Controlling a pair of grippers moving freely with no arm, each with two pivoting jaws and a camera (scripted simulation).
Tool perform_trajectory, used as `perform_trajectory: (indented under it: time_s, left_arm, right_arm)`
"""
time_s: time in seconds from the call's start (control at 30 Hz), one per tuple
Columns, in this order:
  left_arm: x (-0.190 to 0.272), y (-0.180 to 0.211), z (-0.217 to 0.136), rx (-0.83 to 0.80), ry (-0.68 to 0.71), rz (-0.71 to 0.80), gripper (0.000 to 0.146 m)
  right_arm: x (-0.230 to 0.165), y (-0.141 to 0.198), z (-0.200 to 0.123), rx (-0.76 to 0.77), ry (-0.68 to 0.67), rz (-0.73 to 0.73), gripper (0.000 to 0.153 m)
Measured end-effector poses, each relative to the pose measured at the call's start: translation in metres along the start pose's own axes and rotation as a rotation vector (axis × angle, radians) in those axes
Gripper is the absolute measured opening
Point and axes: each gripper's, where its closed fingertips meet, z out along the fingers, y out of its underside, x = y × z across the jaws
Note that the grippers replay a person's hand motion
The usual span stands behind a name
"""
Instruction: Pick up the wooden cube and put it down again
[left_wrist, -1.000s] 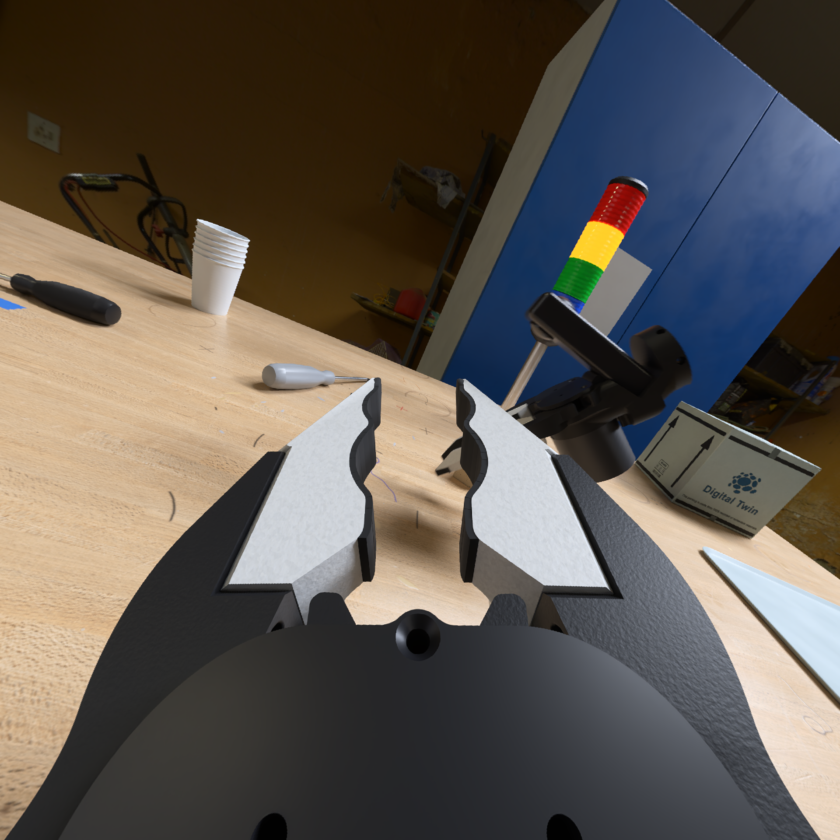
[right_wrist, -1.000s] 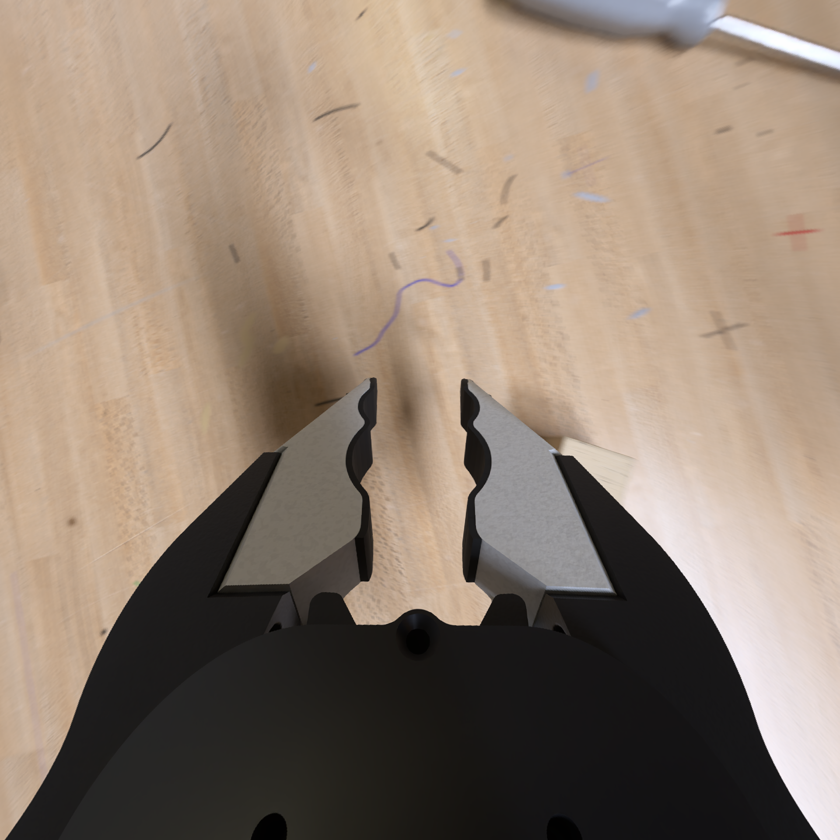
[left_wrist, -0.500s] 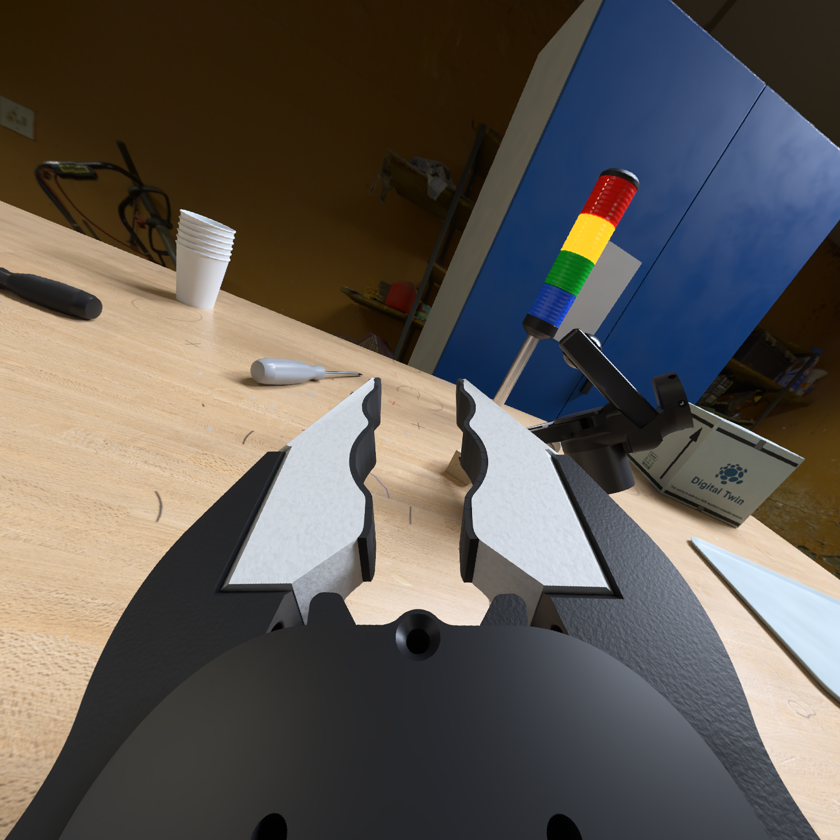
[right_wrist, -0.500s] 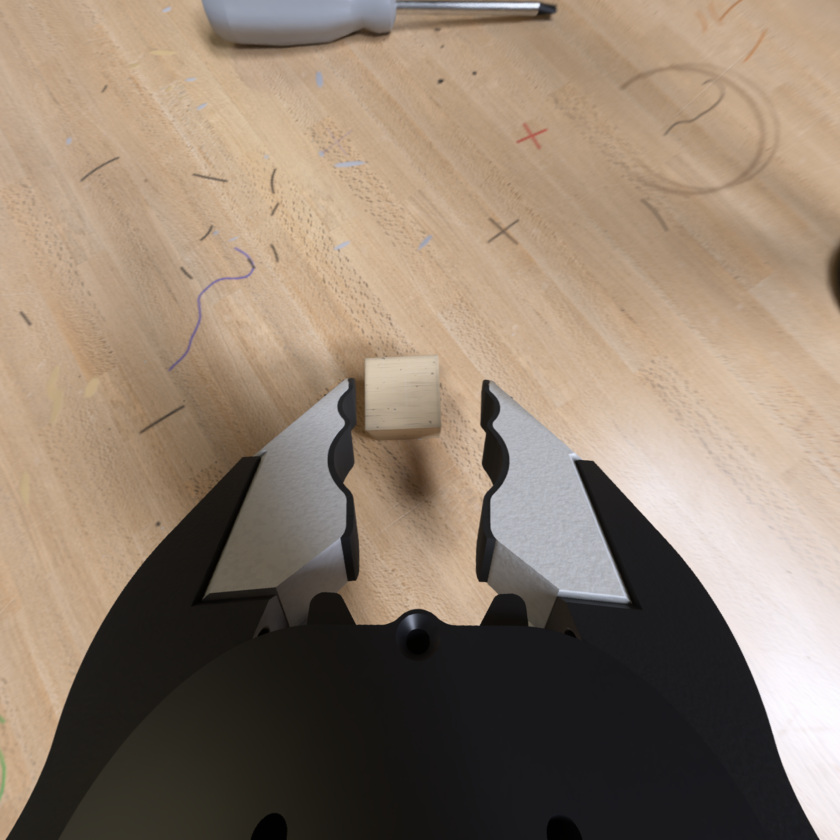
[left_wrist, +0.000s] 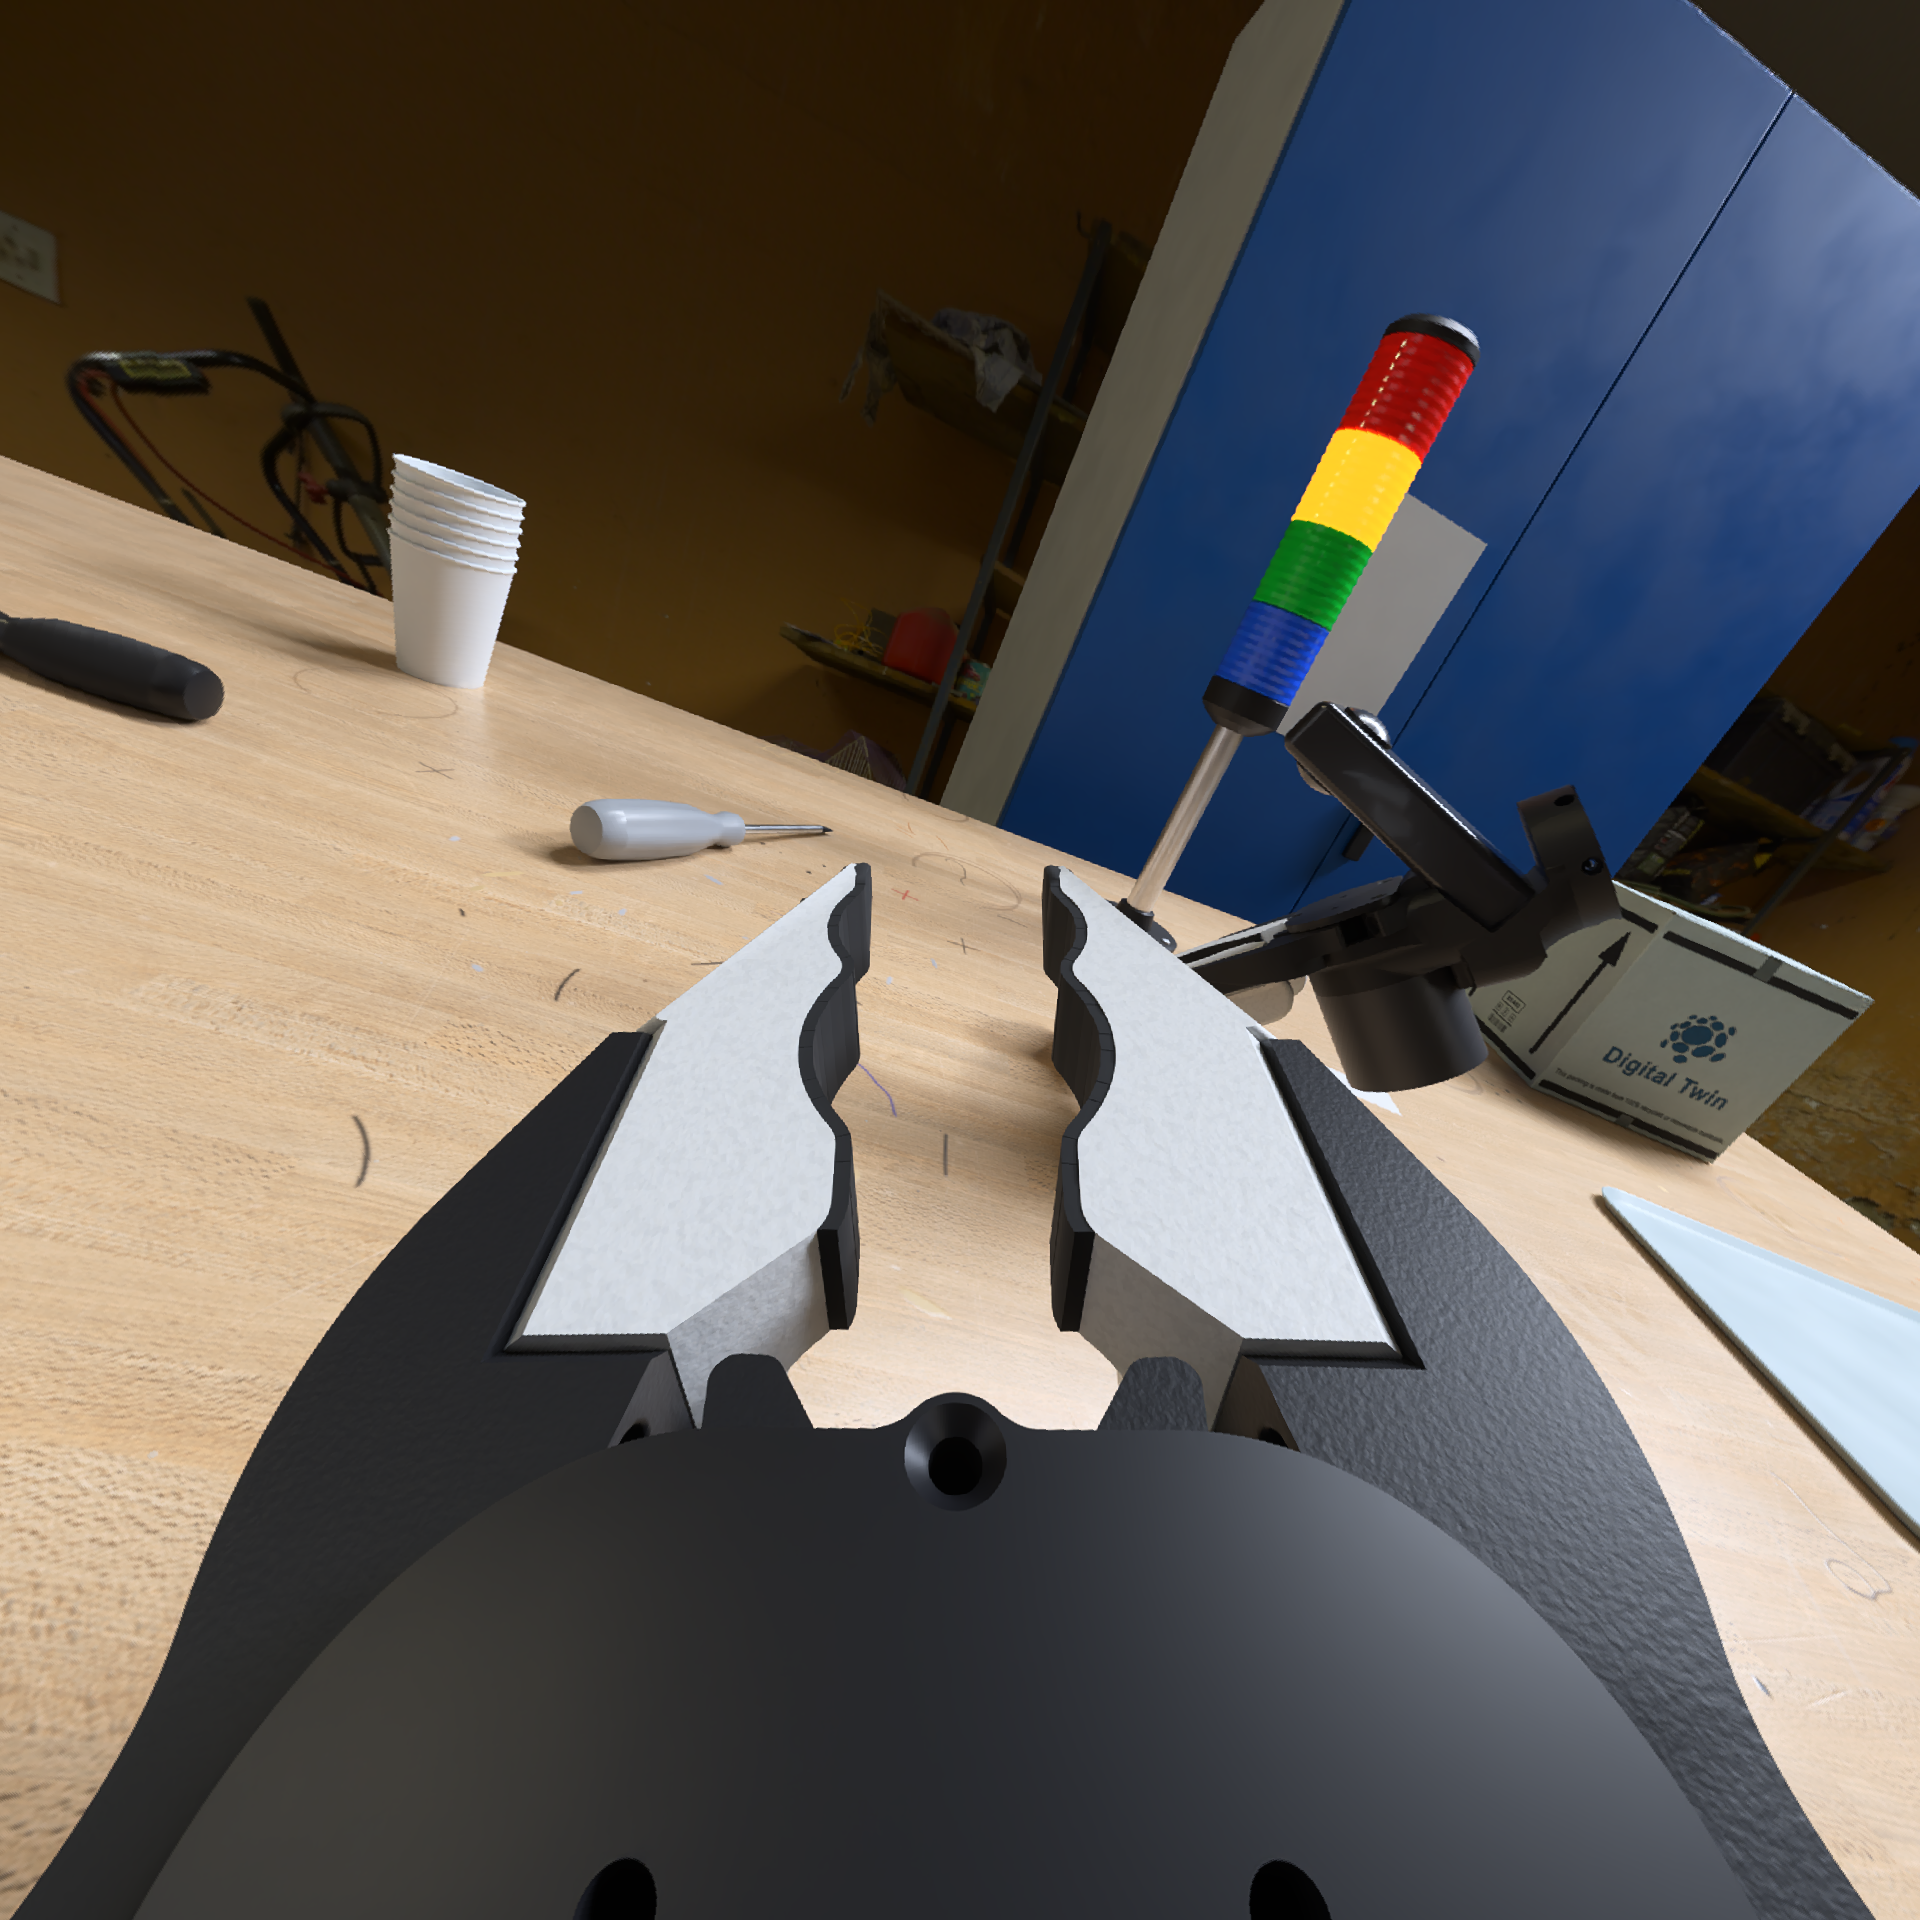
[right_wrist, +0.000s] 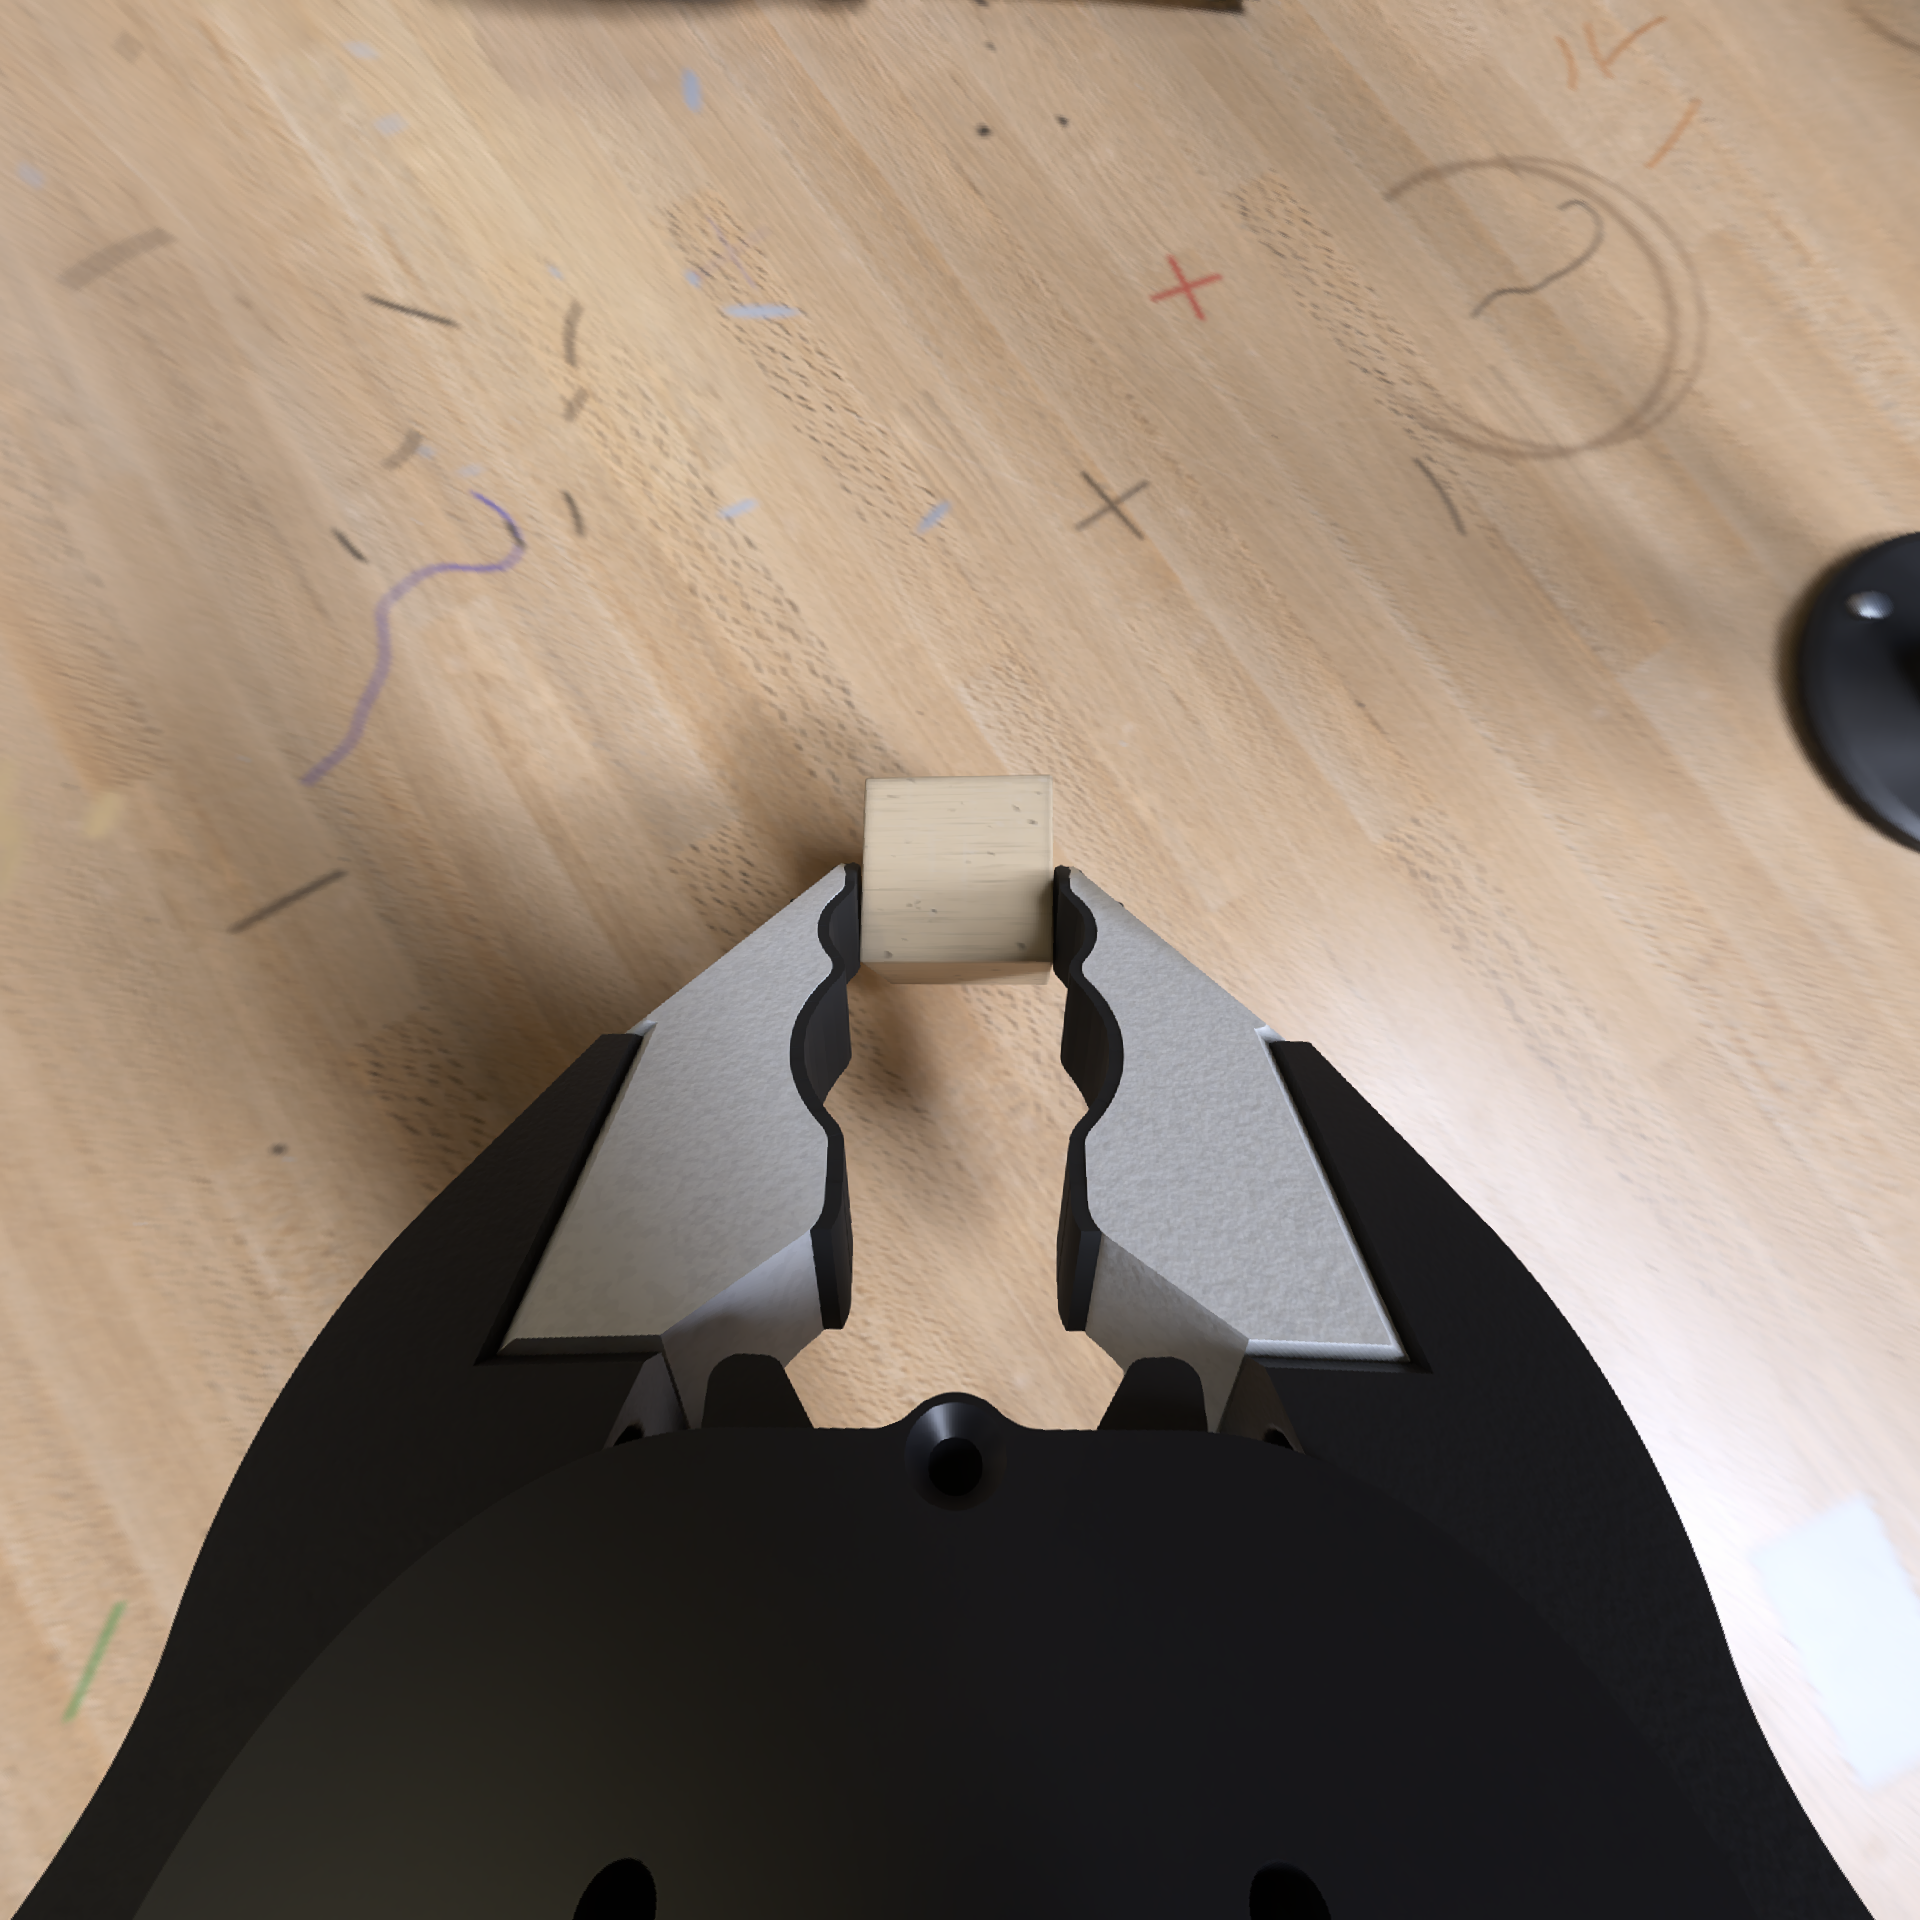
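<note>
The small pale wooden cube (right_wrist: 956, 883) sits between the fingertips of my right gripper (right_wrist: 956, 896), which looks down on the wooden table (right_wrist: 1351, 831). Both fingertips touch the cube's sides, so the gripper is shut on it. I cannot tell whether the cube rests on the table or hangs just above it. My left gripper (left_wrist: 956, 894) is open and empty, low over the table. The left wrist view shows the right gripper (left_wrist: 1403, 935) farther off to the right. The cube is hidden there behind my left gripper's right finger.
A stack of white cups (left_wrist: 452, 582), a grey screwdriver (left_wrist: 665, 829) and a black-handled one (left_wrist: 114, 670) lie to the left. A coloured signal tower (left_wrist: 1340, 520), its black base (right_wrist: 1860, 675), a cardboard box (left_wrist: 1662, 1029), a pale sheet (left_wrist: 1818, 1340) and a blue cabinet (left_wrist: 1558, 364) are at the right.
My right gripper swung over the cube, opened wider around it, moved in and closed on its sides. The left gripper shifted only slightly and stayed open.
</note>
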Motion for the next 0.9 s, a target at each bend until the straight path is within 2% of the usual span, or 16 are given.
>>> perform_trajectory:
  time_s: [0.13, 0.33, 0.4, 0.47, 0.7, 0.9]
  left_arm:
    - [0.001, 0.002, 0.001, -0.011, 0.003, 0.002, 0.033]
    - [0.001, 0.003, 0.001, -0.012, 0.004, -0.001, 0.033]
    - [0.001, 0.002, 0.001, -0.011, 0.006, -0.004, 0.033]
    - [0.001, 0.002, 0.001, -0.010, 0.010, -0.007, 0.033]
    - [0.001, 0.002, 0.001, -0.011, 0.014, -0.013, 0.033]
    - [0.002, 0.004, 0.002, -0.020, 0.012, -0.008, 0.034]
  right_arm:
    - [0.014, 0.011, 0.003, -0.067, 0.099, -0.063, 0.037]
    - [0.012, 0.011, 0.006, -0.067, 0.092, -0.076, 0.037]
    - [0.011, 0.005, 0.003, -0.042, 0.090, -0.074, 0.055]
    - [0.010, -0.001, -0.001, -0.009, 0.083, -0.069, 0.062]
    - [-0.006, -0.020, -0.012, 0.105, -0.031, -0.006, 0.058]
    - [-0.026, -0.025, -0.015, 0.135, -0.177, 0.044, 0.055]
